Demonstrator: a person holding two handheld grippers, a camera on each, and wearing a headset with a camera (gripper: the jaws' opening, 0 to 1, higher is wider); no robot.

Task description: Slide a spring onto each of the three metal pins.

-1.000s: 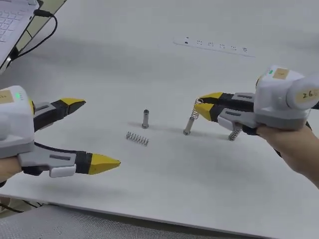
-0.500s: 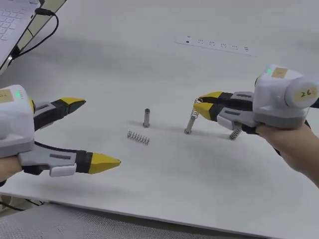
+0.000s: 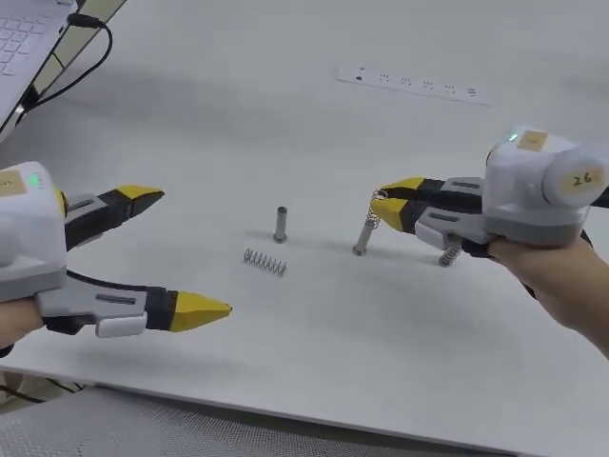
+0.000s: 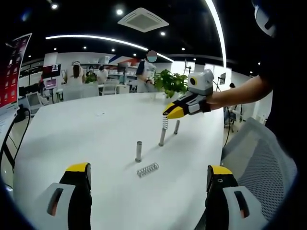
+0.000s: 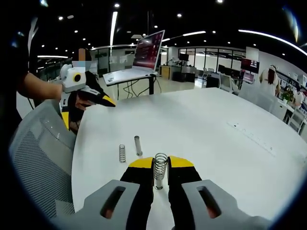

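Observation:
My right gripper [image 3: 384, 205] is shut on a spring [image 5: 160, 170], holding it at the top of the tilted middle pin [image 3: 363, 236]. To its left a bare pin [image 3: 281, 224] stands upright, and a loose spring [image 3: 264, 262] lies flat in front of that pin. A third pin wearing a spring [image 3: 449, 252] stands partly hidden under the right gripper. My left gripper [image 3: 176, 252] hovers wide open at the table's near left, with nothing between its jaws. In the left gripper view, the bare pin [image 4: 139, 151] and loose spring [image 4: 147, 169] lie ahead of its jaws.
A white power strip [image 3: 414, 86] lies at the far side of the white table [image 3: 314, 362]. A laptop [image 3: 24, 38] and a black cable [image 3: 90, 52] sit at the far left corner. A grey mesh chair [image 5: 38, 158] stands beside the table.

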